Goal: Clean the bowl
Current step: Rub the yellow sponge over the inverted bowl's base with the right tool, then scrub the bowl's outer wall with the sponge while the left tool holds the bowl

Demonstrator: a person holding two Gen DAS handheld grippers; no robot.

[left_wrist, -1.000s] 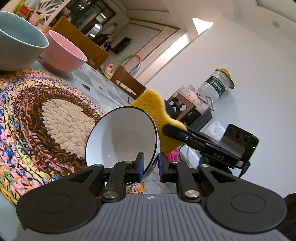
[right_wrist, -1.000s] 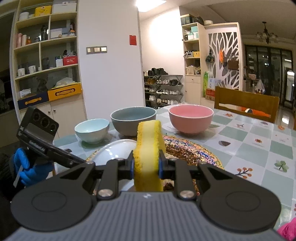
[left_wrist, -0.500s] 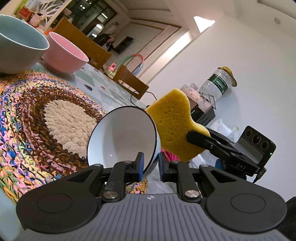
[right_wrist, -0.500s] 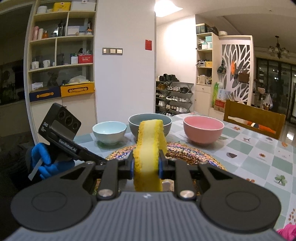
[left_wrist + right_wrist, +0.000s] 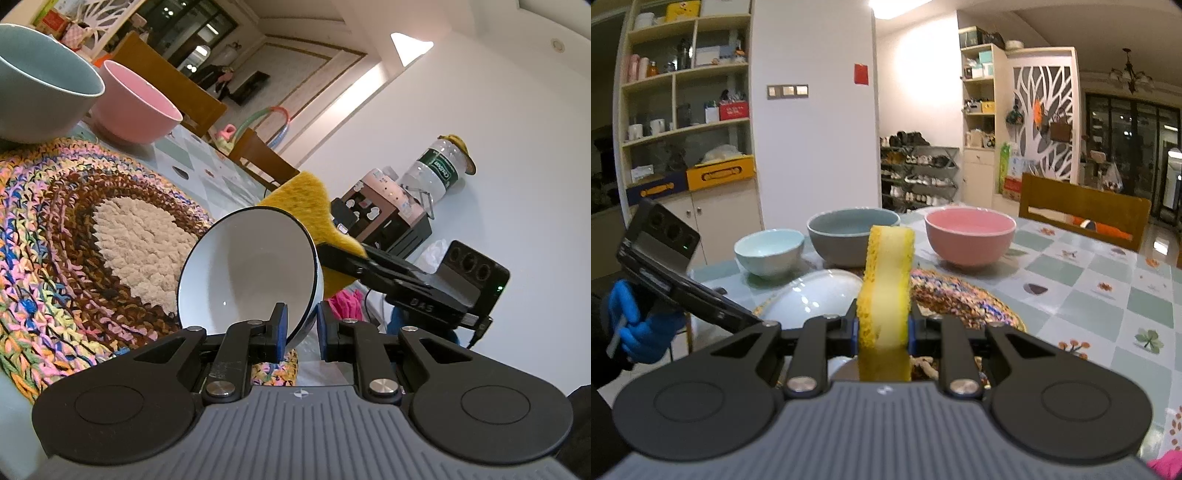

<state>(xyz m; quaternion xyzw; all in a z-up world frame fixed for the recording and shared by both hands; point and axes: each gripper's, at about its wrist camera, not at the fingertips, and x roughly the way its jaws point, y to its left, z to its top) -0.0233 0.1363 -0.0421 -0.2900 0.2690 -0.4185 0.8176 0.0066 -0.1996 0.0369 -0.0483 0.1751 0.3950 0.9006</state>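
A white bowl with a thin black rim [image 5: 255,266] is tipped on its side above the woven mat, its rim pinched by my left gripper [image 5: 300,328], which is shut on it. In the right wrist view the same white bowl [image 5: 816,299] shows its outer side. My right gripper [image 5: 882,326] is shut on a yellow sponge [image 5: 886,280] that stands upright. Seen from the left wrist, the sponge [image 5: 303,199] lies behind the bowl's outer wall, partly hidden by it; whether it touches is unclear.
A round multicoloured woven mat [image 5: 74,229] covers the table. Beyond it stand a grey-blue bowl [image 5: 853,236], a pink bowl [image 5: 969,234] and a small pale blue bowl [image 5: 770,251]. A wooden chair [image 5: 1082,214] stands behind the tiled-pattern tablecloth [image 5: 1108,295]. A blue-gloved hand [image 5: 639,321] holds the left gripper.
The right gripper with the sponge swung out to the right away from the bowl, then came back in behind the bowl's outer wall. The bowl and left gripper stayed still.
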